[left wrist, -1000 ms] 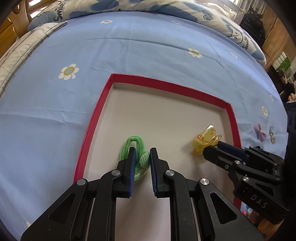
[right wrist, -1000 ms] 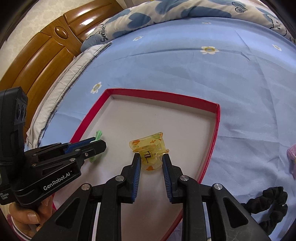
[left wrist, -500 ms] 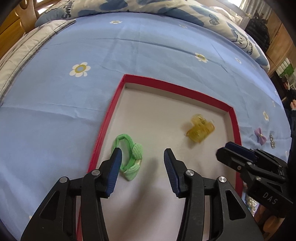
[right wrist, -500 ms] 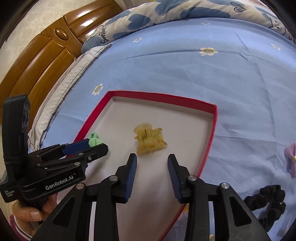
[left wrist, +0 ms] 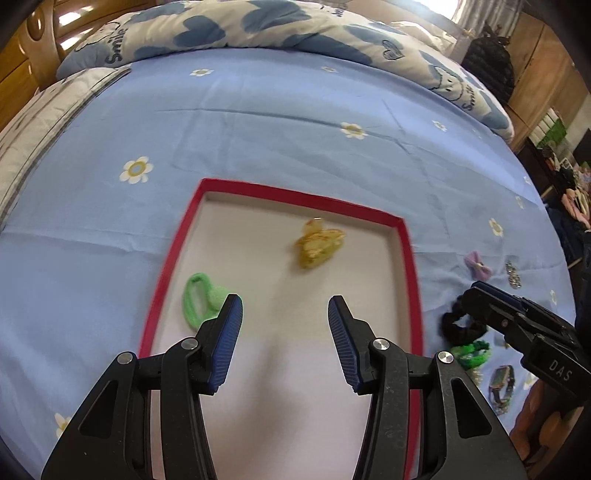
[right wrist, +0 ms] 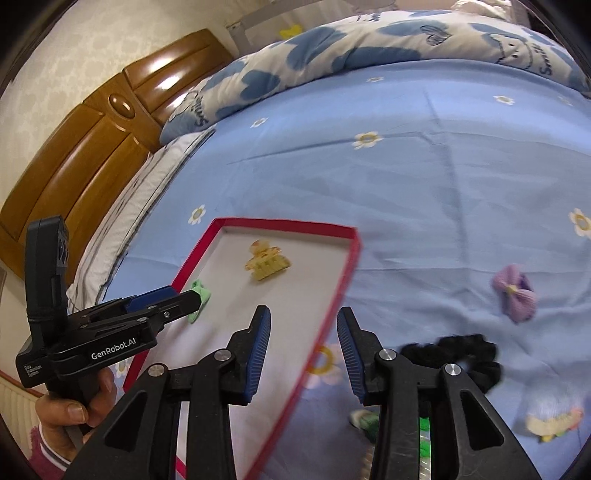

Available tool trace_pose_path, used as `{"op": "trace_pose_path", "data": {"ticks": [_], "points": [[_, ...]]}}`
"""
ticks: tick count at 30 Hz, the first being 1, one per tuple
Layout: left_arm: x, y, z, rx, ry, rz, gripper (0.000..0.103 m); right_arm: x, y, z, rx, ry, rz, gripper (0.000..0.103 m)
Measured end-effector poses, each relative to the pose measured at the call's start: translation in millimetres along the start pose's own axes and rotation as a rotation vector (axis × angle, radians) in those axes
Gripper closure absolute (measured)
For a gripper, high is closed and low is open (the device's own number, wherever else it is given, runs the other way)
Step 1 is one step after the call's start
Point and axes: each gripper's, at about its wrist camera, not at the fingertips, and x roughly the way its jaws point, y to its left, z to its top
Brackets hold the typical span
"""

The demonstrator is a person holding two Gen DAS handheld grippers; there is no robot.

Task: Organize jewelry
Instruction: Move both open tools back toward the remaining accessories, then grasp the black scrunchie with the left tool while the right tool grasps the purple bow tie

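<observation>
A red-rimmed tray lies on the blue bedsheet. Inside it rest a green hair tie at the left and a yellow claw clip further back, both lying free. My left gripper hangs open above the tray floor, empty, with the hair tie just left of its left finger. In the right wrist view the tray, yellow clip and green tie show again. My right gripper hovers over the tray's right rim, its jaws opening, with nothing between them.
On the sheet right of the tray lie a purple bow, a black scrunchie, a green bracelet, a watch and a small yellow clip. A patterned quilt and wooden headboard bound the far side.
Both grippers opened, letting go of the green hair tie and the yellow clip inside the tray. Both then rose and drew back; the right one shifted right over the tray's rim.
</observation>
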Motion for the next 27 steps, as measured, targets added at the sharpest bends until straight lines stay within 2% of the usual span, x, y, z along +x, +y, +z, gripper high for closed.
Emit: {"op": "trace_pose_path", "data": {"ticks": [8,11,17,27], "points": [[-11,-38,-4,0.059,-0.004,-0.055,0.056,-30,-34,-10,0.058,-0.036,-0.042,0.062],[-13,-55,-9,0.088,-0.003,-0.08,0.052,-41,-53,-18,0.084,-0.04,-0.066,0.062],[-13,-89,-15,0.139,0.008,-0.122,0.051,-68,-83,-32,0.13,-0.064,-0.112,0.062],[-3,-131,-21,0.196,0.042,-0.154,0.05,-105,-132,-56,0.21,-0.092,-0.178,0.058]]}}
